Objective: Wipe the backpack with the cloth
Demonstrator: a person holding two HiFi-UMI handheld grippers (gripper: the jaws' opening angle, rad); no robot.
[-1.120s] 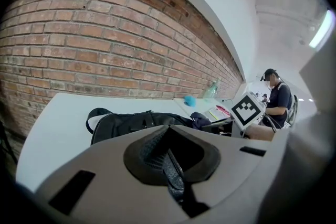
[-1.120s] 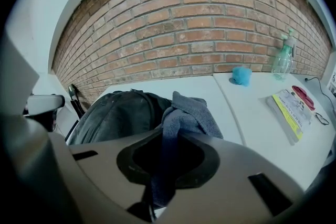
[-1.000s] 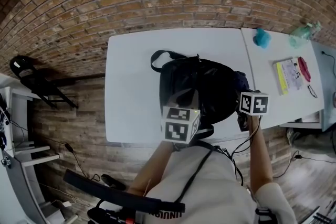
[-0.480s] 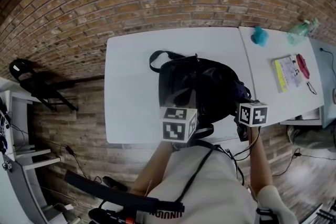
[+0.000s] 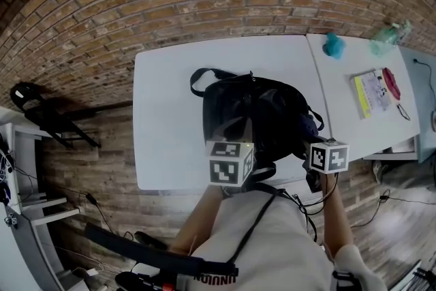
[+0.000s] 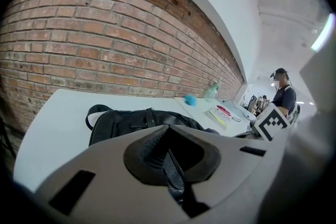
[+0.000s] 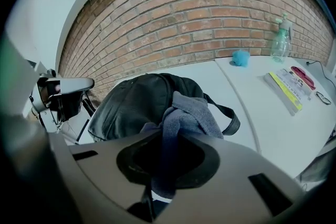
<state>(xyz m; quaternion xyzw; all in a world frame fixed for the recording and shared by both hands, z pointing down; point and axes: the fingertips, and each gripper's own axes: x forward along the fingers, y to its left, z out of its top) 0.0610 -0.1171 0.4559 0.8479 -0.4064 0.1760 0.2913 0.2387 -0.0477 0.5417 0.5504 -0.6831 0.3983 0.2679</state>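
Observation:
A black backpack [image 5: 255, 112] lies on the white table [image 5: 167, 126], top handle to the left. My left gripper [image 5: 235, 150] is at its near edge, under its marker cube, shut on a black strap [image 6: 172, 168] of the backpack [image 6: 136, 122]. At the bag's right near corner my right gripper [image 5: 317, 146] is shut on a blue-grey cloth [image 5: 308, 125]. In the right gripper view the cloth [image 7: 186, 115] bunches up from between the jaws and rests against the backpack [image 7: 131, 105].
An adjoining white table [image 5: 347, 112] on the right carries a teal object [image 5: 333, 44], a spray bottle [image 5: 390, 34], a yellow-edged booklet [image 5: 372, 93] and a red item [image 5: 394, 85]. Behind is a brick wall [image 5: 204, 3]; a black stand [image 5: 41, 105] is at left. A person [image 6: 283, 94] stands far off.
My right gripper has drawn back toward the table's near edge with the cloth. The left gripper has stayed where it was.

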